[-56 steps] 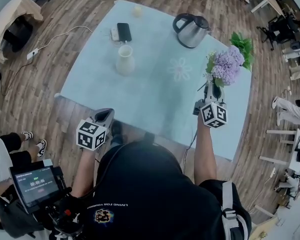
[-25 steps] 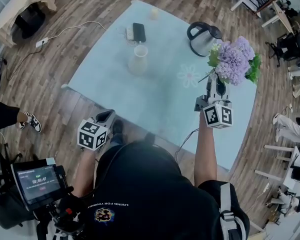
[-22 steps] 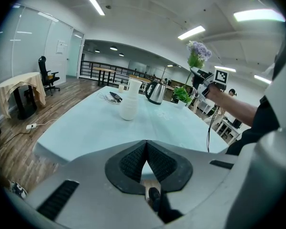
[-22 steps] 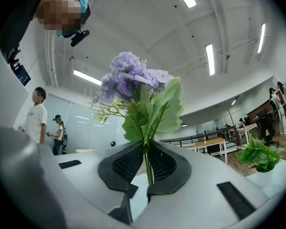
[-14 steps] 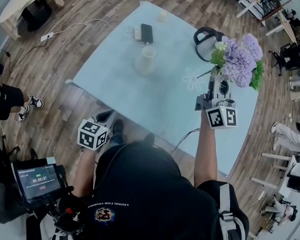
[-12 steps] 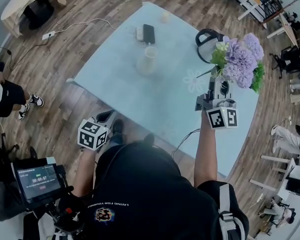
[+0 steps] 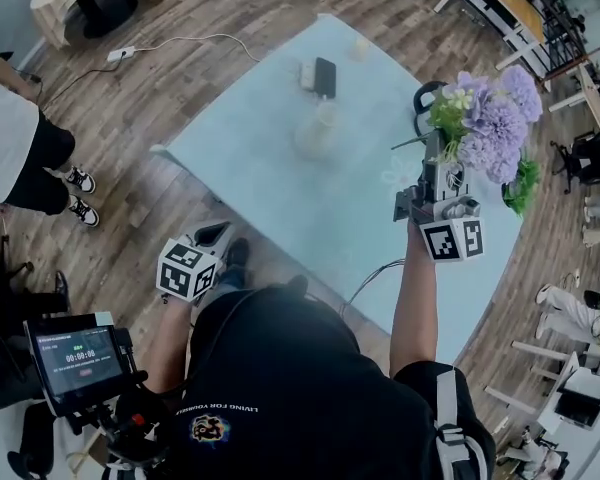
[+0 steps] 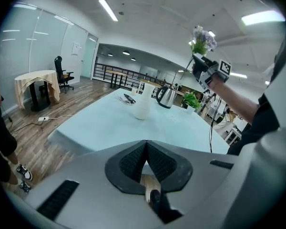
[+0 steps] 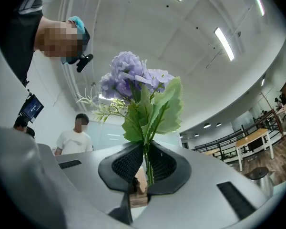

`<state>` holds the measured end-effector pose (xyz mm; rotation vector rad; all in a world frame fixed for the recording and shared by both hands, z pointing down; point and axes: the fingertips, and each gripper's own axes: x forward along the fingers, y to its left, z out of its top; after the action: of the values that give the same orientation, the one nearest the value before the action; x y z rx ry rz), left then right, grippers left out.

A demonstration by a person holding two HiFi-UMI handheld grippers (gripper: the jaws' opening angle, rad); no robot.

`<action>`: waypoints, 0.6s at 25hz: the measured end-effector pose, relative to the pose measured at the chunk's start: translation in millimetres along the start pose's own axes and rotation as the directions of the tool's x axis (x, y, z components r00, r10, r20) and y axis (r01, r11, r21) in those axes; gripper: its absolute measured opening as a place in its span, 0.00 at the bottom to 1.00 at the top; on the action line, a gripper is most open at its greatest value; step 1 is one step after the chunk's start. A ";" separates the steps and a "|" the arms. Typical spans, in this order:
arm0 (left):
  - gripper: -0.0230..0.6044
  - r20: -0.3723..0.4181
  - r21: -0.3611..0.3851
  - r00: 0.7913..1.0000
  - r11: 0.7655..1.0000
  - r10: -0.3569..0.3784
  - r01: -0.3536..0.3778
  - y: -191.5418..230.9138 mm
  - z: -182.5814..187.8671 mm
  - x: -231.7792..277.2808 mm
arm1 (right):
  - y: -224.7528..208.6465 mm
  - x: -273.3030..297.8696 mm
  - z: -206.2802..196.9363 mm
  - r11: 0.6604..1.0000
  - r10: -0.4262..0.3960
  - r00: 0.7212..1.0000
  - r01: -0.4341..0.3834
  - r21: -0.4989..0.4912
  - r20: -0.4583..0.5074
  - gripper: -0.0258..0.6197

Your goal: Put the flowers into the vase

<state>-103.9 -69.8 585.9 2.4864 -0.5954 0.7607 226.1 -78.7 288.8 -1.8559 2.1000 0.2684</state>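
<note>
Right gripper [image 7: 437,168] jaws clamp flowers [image 7: 490,120] upright by stems; vase [image 7: 318,131] stands well leftward on tabletop [image 7: 270,168]. Left gripper [image 7: 213,232] jaws closed, empty.

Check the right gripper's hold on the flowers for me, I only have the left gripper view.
Observer: In the right gripper view, the right gripper is shut on the stems of the flowers, which stand upright above it.
Operator: Over the vase yet?
Observer: No. From the head view the blooms cover most of the kettle, off to the right of the vase.
Operator: Any monitor in shot?
Observer: Yes. The head view shows a small lit screen at the frame's lower left.
</note>
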 end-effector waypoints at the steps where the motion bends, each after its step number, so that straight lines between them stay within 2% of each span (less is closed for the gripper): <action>1: 0.05 0.001 -0.006 1.000 1.000 0.006 -0.006 1.9 -1.1 -0.8 | 2.5 4.3 -0.9 1.000 0.020 1.000 -0.020 0.011 0.003 0.11; 7: 0.05 0.001 -0.037 0.999 0.999 0.040 -0.040 13.8 -12.8 -7.0 | 16.7 23.2 -7.7 0.985 0.140 0.990 -0.142 0.097 0.028 0.11; 12: 0.05 0.005 -0.056 0.998 0.996 0.066 -0.066 22.5 -15.3 -11.7 | 26.4 38.8 -14.0 0.943 0.276 0.960 -0.281 0.179 0.055 0.11; 15: 0.05 0.011 -0.063 0.997 0.995 0.076 -0.076 25.9 -15.3 -11.3 | 27.2 48.6 -22.9 0.921 0.325 0.944 -0.330 0.207 0.059 0.11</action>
<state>-132.0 -79.1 598.2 2.4252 -0.7116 0.7422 191.7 -128.0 290.6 -1.3706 2.3156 0.1321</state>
